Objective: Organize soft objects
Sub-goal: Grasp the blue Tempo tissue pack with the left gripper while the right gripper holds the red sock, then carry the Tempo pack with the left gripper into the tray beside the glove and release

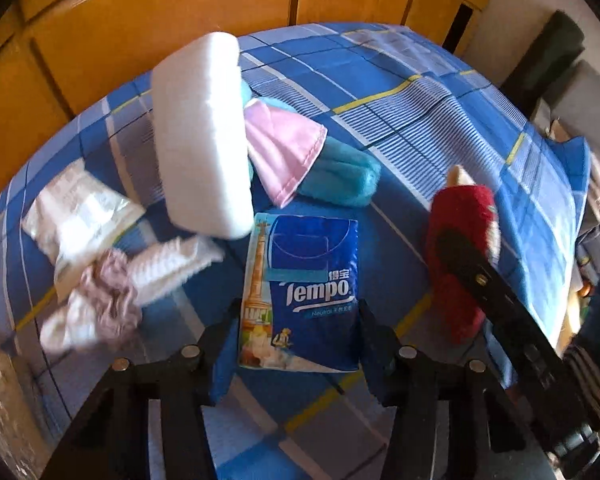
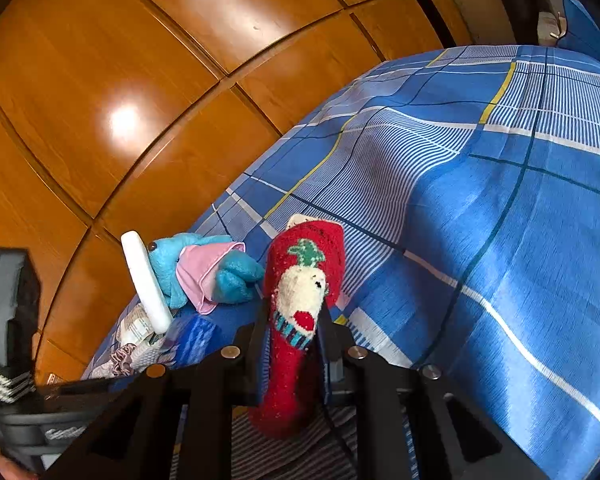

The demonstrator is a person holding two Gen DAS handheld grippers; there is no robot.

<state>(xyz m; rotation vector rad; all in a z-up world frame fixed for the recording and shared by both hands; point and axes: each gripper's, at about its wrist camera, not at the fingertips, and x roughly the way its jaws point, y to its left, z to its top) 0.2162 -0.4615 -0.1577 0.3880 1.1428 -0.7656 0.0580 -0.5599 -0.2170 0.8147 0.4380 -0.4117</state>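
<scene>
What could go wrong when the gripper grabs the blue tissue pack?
1. The left gripper sits astride only the near end of the tissue pack, so the slippery pack might droop or slide out when lifted.
2. The white foam block leans right behind the pack; lifting could knock it over.
3. The right gripper holds the red sock close by, so the two grippers might bump.

We see a bed sheet [image 1: 400,128] checked in blue with white stripes and yellow lines. On it lie a blue tissue pack [image 1: 304,292], a white foam block [image 1: 202,132], a turquoise plush toy [image 1: 340,178] in pink cloth, and a red sock [image 2: 300,312] with a cream face. The wardrobe [image 2: 120,80] is orange-brown.
</scene>
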